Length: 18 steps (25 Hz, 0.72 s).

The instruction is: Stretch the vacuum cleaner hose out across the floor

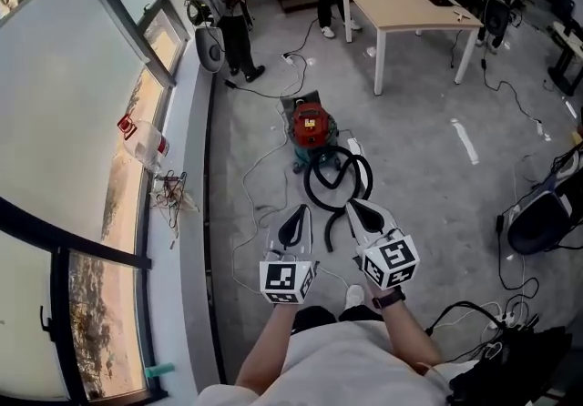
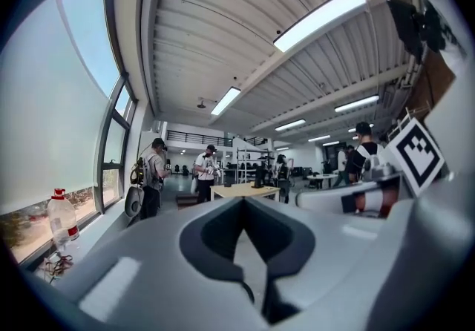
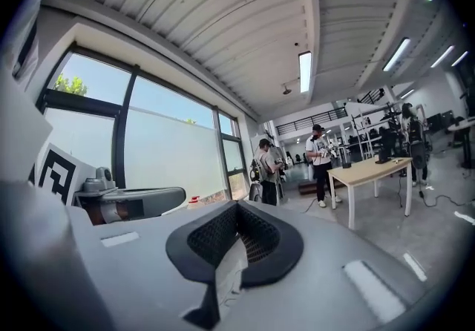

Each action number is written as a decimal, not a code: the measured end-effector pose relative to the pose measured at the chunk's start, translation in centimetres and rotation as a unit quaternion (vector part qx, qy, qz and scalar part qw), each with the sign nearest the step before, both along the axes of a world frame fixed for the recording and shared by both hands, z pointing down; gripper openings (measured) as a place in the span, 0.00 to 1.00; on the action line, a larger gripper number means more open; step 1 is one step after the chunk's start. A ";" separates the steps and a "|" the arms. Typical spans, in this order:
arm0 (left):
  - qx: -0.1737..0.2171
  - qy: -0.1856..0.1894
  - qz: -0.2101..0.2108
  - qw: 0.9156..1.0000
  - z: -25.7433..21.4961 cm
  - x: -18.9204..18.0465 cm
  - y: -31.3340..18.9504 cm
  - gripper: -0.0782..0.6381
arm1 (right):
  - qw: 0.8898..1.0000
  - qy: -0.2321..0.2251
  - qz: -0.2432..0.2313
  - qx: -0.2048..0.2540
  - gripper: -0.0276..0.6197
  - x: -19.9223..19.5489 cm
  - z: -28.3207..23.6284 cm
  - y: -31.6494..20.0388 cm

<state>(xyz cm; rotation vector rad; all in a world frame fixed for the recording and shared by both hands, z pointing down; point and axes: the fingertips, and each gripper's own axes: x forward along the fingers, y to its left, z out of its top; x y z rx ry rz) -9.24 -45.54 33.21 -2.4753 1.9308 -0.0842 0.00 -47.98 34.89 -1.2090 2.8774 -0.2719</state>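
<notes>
Floor (image 1: pixel 428 186): bare grey concrete. The widest open stretch lies right of centre, between the far table (image 1: pixel 410 8) and the near right corner.
Window wall (image 1: pixel 64 104): runs down the whole left side, with a sill beneath it.
Vacuum cleaner (image 1: pixel 311 128): red top on a teal drum, standing mid-floor, beyond both tools.
Hose (image 1: pixel 310 186): black, wound in a loop on the floor just on the near side of the vacuum cleaner, with one tail running nearer, between the two tools. None of it is stretched out yet.
Left gripper (image 1: pixel 299 216): tongs pressed together, nothing between them (image 2: pixel 245 248), held above the floor left of the loop.
Right gripper (image 1: pixel 355 206): tongs likewise pressed together and empty (image 3: pixel 236 244), its tip near the loop's near right edge.
Bottle (image 1: pixel 141 142): clear plastic with a red cap, on the left sill, well apart from the work.
Step in hand: likely reaching for the hose.
Doing it well: spread one pair of tongs, lower to the near tail, and pinch across the ribs. Draw it toward the open right floor. Pull low and steadily so the drum does not roll or tip.
Writing: black-and-white square markers on both tools; a yellow patch on the red top and the bottle's red label are too small to read.
</notes>
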 end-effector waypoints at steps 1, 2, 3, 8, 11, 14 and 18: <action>-0.009 -0.001 0.002 1.000 0.7 0.3 -0.6 0.11 | 1.000 0.000 0.002 -0.011 0.04 0.3 0.8 -0.8; -0.018 -0.002 0.004 1.000 1.4 0.6 -1.1 0.11 | 1.000 0.000 0.002 -0.022 0.04 0.5 1.5 -1.4; -0.027 -0.002 0.005 1.000 2.0 0.8 -1.6 0.11 | 0.999 0.001 0.000 -0.032 0.04 0.5 2.1 -2.0; -0.048 0.008 0.002 0.999 3.7 -0.5 -4.3 0.11 | 0.998 0.016 -0.014 -0.059 0.04 -1.3 4.2 -4.4; -0.050 0.019 0.003 0.999 4.5 -2.2 -6.7 0.11 | 0.998 0.027 -0.015 -0.063 0.04 -3.2 4.8 -6.3; -0.057 0.030 0.009 0.998 4.8 -4.1 -9.7 0.11 | 0.997 0.036 -0.010 -0.072 0.04 -4.9 5.0 -8.8; -0.044 0.047 0.022 0.998 3.4 -7.4 -14.2 0.11 | 0.997 0.041 -0.004 -0.072 0.04 -8.2 3.9 -12.2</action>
